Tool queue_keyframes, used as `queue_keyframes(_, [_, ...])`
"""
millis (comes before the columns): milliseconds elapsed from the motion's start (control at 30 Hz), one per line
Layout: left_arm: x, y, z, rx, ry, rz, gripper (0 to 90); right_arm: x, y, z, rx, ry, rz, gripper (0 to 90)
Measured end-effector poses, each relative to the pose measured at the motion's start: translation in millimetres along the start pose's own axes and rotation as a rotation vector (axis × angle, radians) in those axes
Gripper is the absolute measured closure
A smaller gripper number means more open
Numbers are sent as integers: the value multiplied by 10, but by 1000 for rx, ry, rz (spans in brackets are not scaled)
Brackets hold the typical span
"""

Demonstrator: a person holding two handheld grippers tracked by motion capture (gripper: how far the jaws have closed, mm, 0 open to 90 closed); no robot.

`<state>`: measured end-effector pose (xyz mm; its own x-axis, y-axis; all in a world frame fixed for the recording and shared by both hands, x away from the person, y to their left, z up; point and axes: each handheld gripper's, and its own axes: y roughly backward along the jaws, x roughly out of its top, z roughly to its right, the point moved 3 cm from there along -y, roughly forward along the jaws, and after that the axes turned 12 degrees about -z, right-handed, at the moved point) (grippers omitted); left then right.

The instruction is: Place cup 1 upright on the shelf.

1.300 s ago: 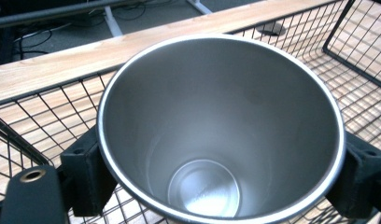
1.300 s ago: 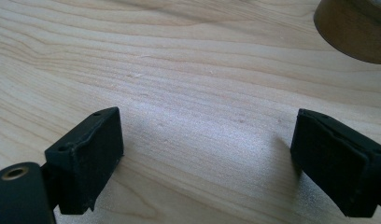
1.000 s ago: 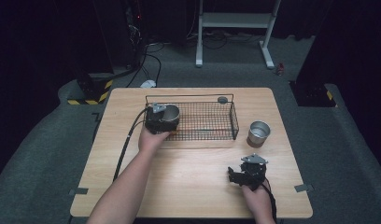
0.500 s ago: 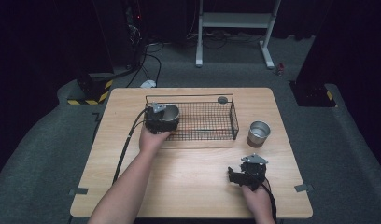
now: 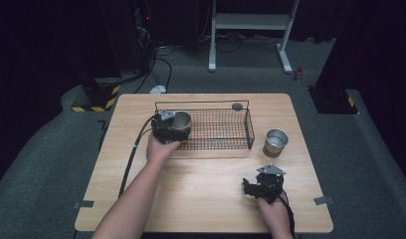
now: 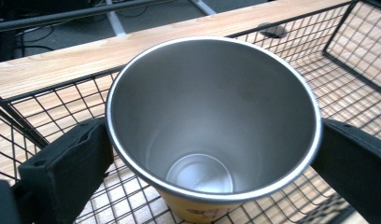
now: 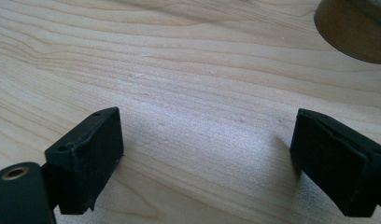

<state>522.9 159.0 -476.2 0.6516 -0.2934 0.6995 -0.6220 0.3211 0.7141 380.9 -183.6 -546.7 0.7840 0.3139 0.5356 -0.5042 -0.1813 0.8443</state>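
A steel cup (image 5: 180,122) stands upright in the left end of a black wire basket (image 5: 249,127) on the wooden table (image 5: 201,199). My left gripper (image 5: 173,130) straddles that cup; its jaws have just been opening. In the left gripper view the cup (image 6: 212,121) sits between the two black pads (image 6: 67,163), which flank its sides without squeezing. My right gripper (image 5: 250,188) rests low at the table's front right, open, with bare wood between its pads (image 7: 90,154). A second steel cup (image 5: 275,142) stands right of the basket; its brown base (image 7: 352,28) lies ahead of the right gripper.
A small dark round object (image 5: 237,106) lies on the table just behind the basket's back rim. The left gripper's cable (image 5: 134,154) trails along the table's left side. Dark floor, cables and a stand's legs (image 5: 251,30) lie beyond the far edge.
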Motion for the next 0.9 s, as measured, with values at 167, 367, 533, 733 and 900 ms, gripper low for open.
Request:
queue_keyframes(167, [-32,58,-19,22,1,10,5,0,0,0,0,0,0,94])
queue_keyframes(367, [-105,139,-62,17,15,22,1,0,0,1,0,0,0,94])
queue_keyframes(533, [-153,224,-61,5,7,36,1,0,0,0,0,0,0,94])
queue_keyframes(733, [-199,315,-49,-4,4,42,1,0,0,1,0,0,0,94])
queue_keyframes(900, [-240,363,-36,-5,-7,39,1,0,0,1,0,0,0,94])
